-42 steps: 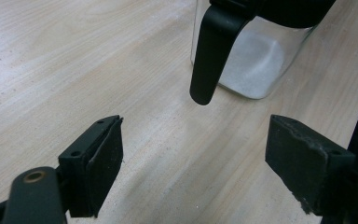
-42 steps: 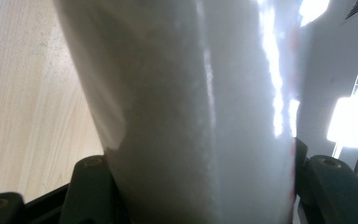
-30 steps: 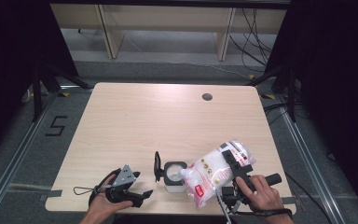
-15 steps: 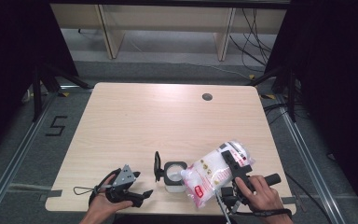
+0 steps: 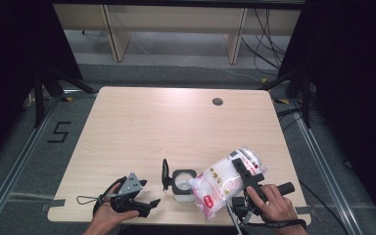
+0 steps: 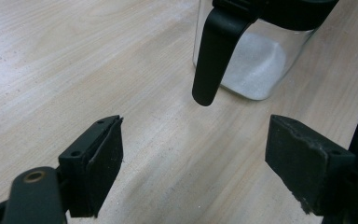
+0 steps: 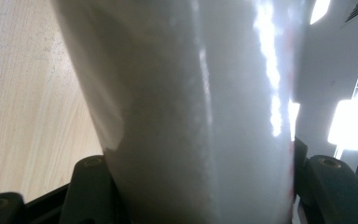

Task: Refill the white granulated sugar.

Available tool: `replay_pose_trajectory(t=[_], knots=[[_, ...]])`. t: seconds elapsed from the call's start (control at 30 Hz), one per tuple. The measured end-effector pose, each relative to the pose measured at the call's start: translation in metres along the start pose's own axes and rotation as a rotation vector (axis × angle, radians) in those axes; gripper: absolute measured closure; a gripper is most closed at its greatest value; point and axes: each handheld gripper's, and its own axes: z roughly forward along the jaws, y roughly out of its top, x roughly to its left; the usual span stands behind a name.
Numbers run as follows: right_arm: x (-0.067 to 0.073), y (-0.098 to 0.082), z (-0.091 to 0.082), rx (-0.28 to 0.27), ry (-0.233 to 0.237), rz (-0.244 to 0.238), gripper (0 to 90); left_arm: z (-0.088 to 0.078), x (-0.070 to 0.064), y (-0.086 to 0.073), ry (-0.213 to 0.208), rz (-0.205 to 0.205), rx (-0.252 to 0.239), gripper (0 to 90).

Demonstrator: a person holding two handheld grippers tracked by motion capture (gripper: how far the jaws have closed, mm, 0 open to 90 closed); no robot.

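between the right fingers: bag (image 5: 227, 183) of white grains, tipped, mouth over the jar (image 5: 182, 182)
right gripper (image 7: 200, 186): jaws pinching the bag's middle
left gripper (image 6: 193, 161): jaws spread, empty, jar just beyond the fingertips
handling: bag probably soft, slick, sagging, fairly heavy; grip mid-body
jar: likely rigid, breakable; hinged lid (image 5: 166, 174) open

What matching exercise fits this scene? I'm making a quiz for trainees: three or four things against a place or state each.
Things:
1. clear plastic bag of white granules
2. square glass jar with black hinged lid
3. left claw
4. round dark hole in the wooden table

States:
A. open, holding nothing
B. far side, toward the right
C. clamped in the right claw, tilted over the jar
D. lid flipped open

Pairs: 1-C, 2-D, 3-A, 4-B
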Motion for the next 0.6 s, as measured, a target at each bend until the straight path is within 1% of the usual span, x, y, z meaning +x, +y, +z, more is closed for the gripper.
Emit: replay_pose_trajectory(t=[0.03,0.07,0.1,0.13,0.2,0.23,0.27,0.3,0.33,0.37,0.4,0.43,0.47,0.5,0.53,0.57,0.6], knots=[[-0.0017,0.0005,-0.0016,0.019,0.014,-0.01,43.2,0.0016,-0.0027,-0.0001,-0.007,-0.031,-0.021,18.7],[0.0021,-0.001,0.0001,-0.002,-0.01,0.029,43.2,0.0011,-0.002,0.0,-0.005,-0.021,-0.013,18.6],[0.0021,-0.001,0.0001,-0.002,-0.01,0.029,43.2,0.0011,-0.002,0.0,-0.005,-0.021,-0.013,18.7],[0.0011,-0.0009,0.0003,0.001,-0.008,0.007,43.1,0.0004,-0.001,-0.0001,-0.005,-0.008,-0.001,18.7],[0.0013,-0.0008,0.0001,0.004,-0.006,0.004,43.2,0.0002,-0.001,0.0,-0.005,-0.008,-0.001,18.7],[0.0027,-0.0008,-0.0008,0.016,-0.001,0.019,43.2,0.0008,-0.0011,0.0002,-0.004,-0.011,-0.014,18.7],[0.002,-0.0003,-0.0012,0.024,0.011,0.012,43.2,0.0008,-0.0011,0.0002,-0.004,-0.011,-0.014,18.7],[0.0008,0.0002,-0.0013,0.025,0.013,-0.005,43.2,-0.0002,-0.0001,0.0002,-0.003,0.004,-0.002,18.7],[0.0008,0.0002,-0.0013,0.025,0.013,-0.005,43.2,-0.0002,-0.0003,0.0001,-0.003,0.001,-0.002,18.7],[0.0019,0.0003,-0.0019,0.033,0.02,0.009,43.2,0.0012,-0.0024,-0.0001,-0.007,-0.03,-0.021,18.7],[0.0013,0.0006,-0.002,0.032,0.018,-0.001,43.2,0.0012,-0.0022,0.0,-0.006,-0.028,-0.021,18.7],[0.0013,0.0006,-0.002,0.032,0.018,-0.001,43.2,0.0012,-0.0022,0.0,-0.006,-0.028,-0.021,18.7],[0.0026,0.0003,-0.0006,0.015,0.0,0.002,43.2,0.0004,-0.0017,-0.0001,-0.005,-0.019,-0.01,18.7],[0.0022,0.0005,-0.0009,0.016,-0.003,-0.003,43.2,0.0004,-0.0017,-0.0001,-0.005,-0.019,-0.01,18.7],[0.0007,0.0007,-0.0008,0.011,-0.006,-0.022,43.2,0.0008,-0.002,0.0001,-0.008,-0.025,-0.019,18.7],[0.0011,0.0006,-0.0012,0.012,-0.007,-0.009,43.2,0.0008,-0.0015,0.0003,-0.007,-0.016,-0.02,18.7],[0.0004,0.0007,-0.0012,0.014,-0.004,-0.015,43.2,0.001,-0.0018,0.0,-0.003,-0.02,-0.023,18.7]])
